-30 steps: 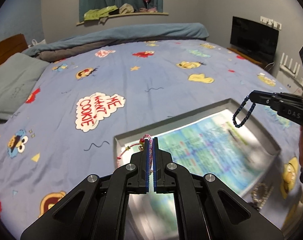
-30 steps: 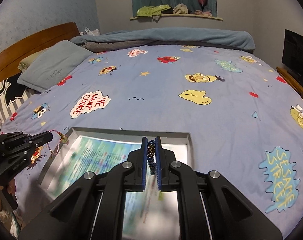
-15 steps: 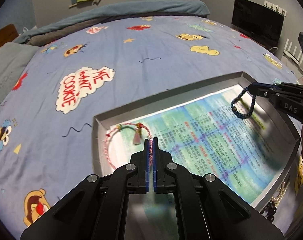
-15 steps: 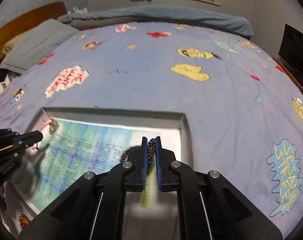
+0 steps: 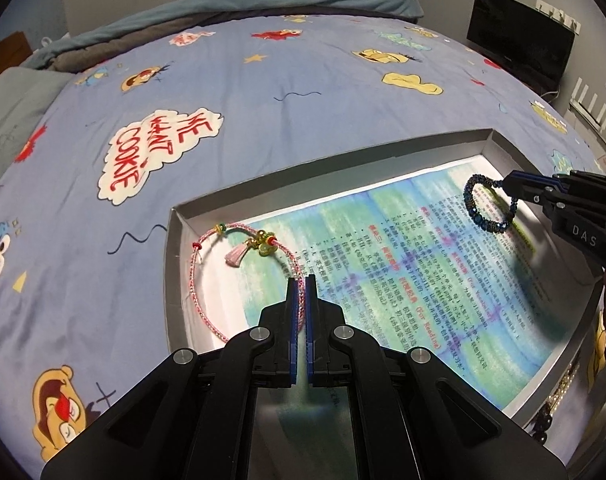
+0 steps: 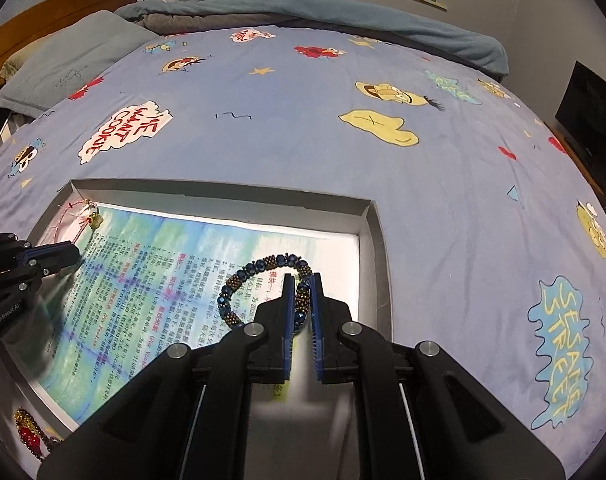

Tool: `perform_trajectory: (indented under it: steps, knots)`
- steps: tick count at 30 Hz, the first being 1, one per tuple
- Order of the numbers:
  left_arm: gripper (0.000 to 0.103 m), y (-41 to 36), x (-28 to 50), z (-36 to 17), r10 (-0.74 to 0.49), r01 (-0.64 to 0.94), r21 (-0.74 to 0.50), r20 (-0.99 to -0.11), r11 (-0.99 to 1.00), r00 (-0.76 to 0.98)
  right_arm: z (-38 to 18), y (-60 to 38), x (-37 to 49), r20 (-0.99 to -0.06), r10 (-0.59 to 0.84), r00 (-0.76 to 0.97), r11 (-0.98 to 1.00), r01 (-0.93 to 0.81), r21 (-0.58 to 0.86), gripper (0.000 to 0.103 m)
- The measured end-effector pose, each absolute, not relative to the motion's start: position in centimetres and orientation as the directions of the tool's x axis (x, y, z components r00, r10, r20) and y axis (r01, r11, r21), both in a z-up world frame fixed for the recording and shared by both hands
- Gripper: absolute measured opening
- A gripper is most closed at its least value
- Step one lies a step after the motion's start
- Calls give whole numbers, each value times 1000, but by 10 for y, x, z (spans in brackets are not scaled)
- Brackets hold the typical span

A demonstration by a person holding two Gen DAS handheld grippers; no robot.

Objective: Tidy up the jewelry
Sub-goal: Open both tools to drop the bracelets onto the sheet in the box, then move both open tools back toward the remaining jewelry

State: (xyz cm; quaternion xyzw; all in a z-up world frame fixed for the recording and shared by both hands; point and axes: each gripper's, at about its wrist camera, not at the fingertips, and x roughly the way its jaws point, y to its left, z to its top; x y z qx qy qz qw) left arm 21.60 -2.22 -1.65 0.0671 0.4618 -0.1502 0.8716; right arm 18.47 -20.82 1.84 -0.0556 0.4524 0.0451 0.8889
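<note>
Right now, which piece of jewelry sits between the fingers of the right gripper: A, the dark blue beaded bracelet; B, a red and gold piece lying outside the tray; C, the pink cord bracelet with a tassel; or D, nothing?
A: in the right wrist view the dark blue beaded bracelet is pinched by the right gripper over the tray, while the pink cord bracelet is in the left gripper.

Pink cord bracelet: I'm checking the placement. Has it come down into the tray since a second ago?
Yes. The pink cord bracelet hung above the tray rim before; now it lies on the tray's printed liner.
</note>
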Motion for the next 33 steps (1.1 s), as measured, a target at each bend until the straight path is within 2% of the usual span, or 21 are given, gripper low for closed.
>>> perform_trajectory:
  steps: [2,4,6,8,10,11,13,15,20,22,25,33]
  knots:
    - [12,-22,216,-17,-200,320,-25,-826,947,527,18,-211,184,-811,39,584,991,-125,-42,15]
    - [25,-21,214,-16,-194,316,-17,-822,949,536,19,-214,182,-809,44,586,992,-119,-31,23]
    - [27,-19,211,-12,-196,315,-16,-811,949,551,21,-216,180,-803,48,593,993,-117,-27,24]
    - [29,-17,207,-5,-204,309,-21,-793,951,574,27,-218,175,-792,60,608,993,-114,-12,31]
    - [38,-13,201,4,-211,299,-27,-768,954,605,34,-222,168,-773,75,629,994,-105,11,46]
    - [40,-12,197,8,-215,297,-30,-758,954,616,37,-223,164,-765,82,638,995,-102,21,47]
    - [59,-12,192,13,-210,290,-23,-743,957,636,44,-228,155,-748,95,657,995,-93,44,57]
    - [70,-10,183,21,-198,280,-5,-718,960,667,51,-232,147,-729,104,676,994,-83,64,67]
    - [83,-3,166,34,-175,245,7,-682,969,710,69,-245,123,-678,119,725,992,-60,109,84]
    - [87,2,161,38,-177,232,-8,-673,973,718,76,-249,114,-660,121,741,991,-57,118,96]
    - [91,10,146,46,-183,217,-28,-646,976,741,84,-255,96,-629,118,768,991,-54,120,98]
    - [92,19,108,52,-193,213,-40,-615,976,765,84,-268,58,-619,97,779,993,-37,109,98]
